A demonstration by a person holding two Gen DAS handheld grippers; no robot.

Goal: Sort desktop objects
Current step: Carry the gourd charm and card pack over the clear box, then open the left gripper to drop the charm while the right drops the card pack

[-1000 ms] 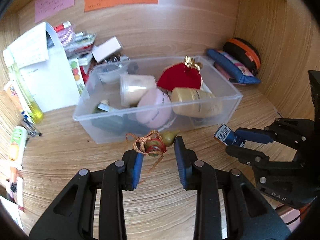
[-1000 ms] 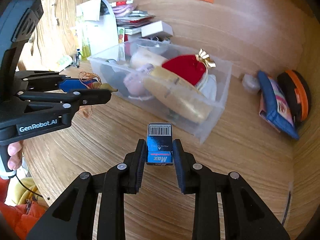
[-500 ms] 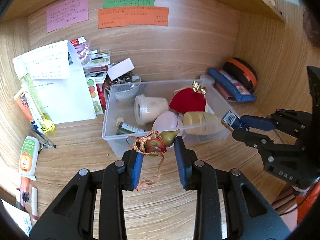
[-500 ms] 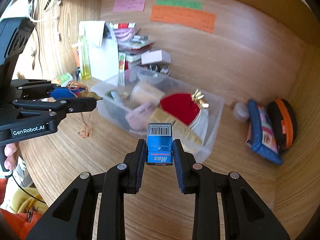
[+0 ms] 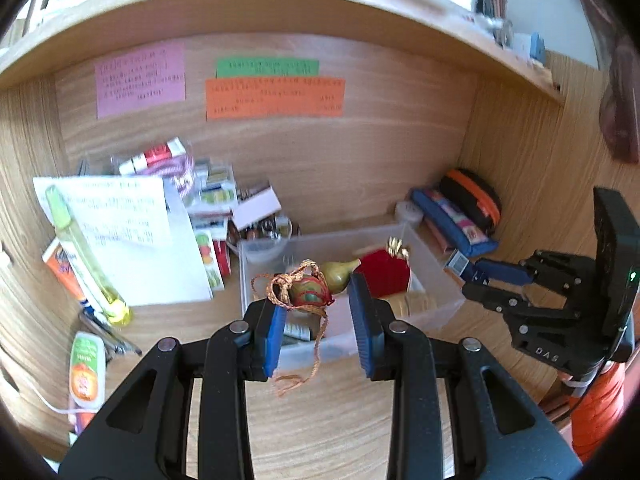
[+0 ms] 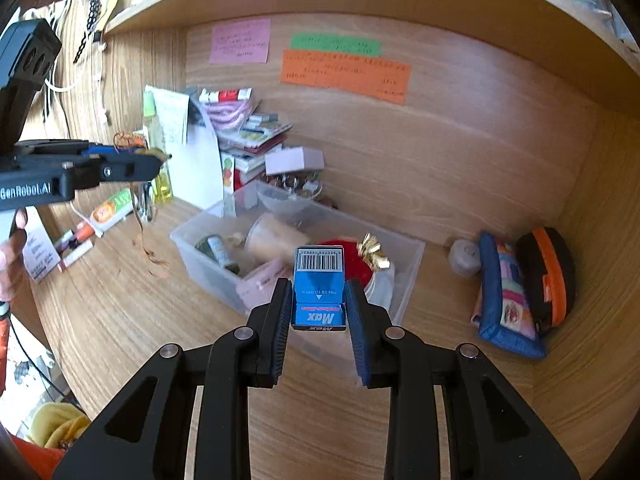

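**Both grippers loaded above the clear bin**

Nearest the left wrist camera, the left gripper (image 5: pixel 316 300) is closed narrowly on a small gourd charm (image 5: pixel 316 286), a green-gold gourd wound with red and gold cord. The charm sits between the blue pads at their tips, its pointed end tilted toward the right pad, and a frayed cord tail (image 5: pixel 310 364) hangs below the jaws over the wooden desk (image 5: pixel 320 432).

Nearest the right wrist camera, the right gripper (image 6: pixel 319 300) is clamped on a blue staple box (image 6: pixel 319 286). The box stands lengthwise between the pads, its barcode end sticking out past the fingertips, the "Max" label near the jaw roots.

Just beyond both sets of fingertips lies the clear plastic bin (image 6: pixel 416 252) on the desk. Inside it sit a red pouch with a gold bow (image 6: pixel 370 248), a pale cylindrical jar (image 6: pixel 272 236), a pink item and a small dark bottle. Both held things appear raised in front of or over the bin, touching nothing in it.

In the left view the right gripper comes in from the right edge, its box near the bin's right corner. In the right view the left gripper comes in from the left, well apart from the bin.

Farther back, a blue pencil case (image 6: pixel 506 300) and a black-and-orange pouch (image 6: pixel 548 276) rest by the right wall. On the left, papers, boxes and a yellow-green tube (image 5: pixel 86 256) stand stacked. Pink, green and orange notes (image 5: pixel 274 96) are stuck on the back panel.
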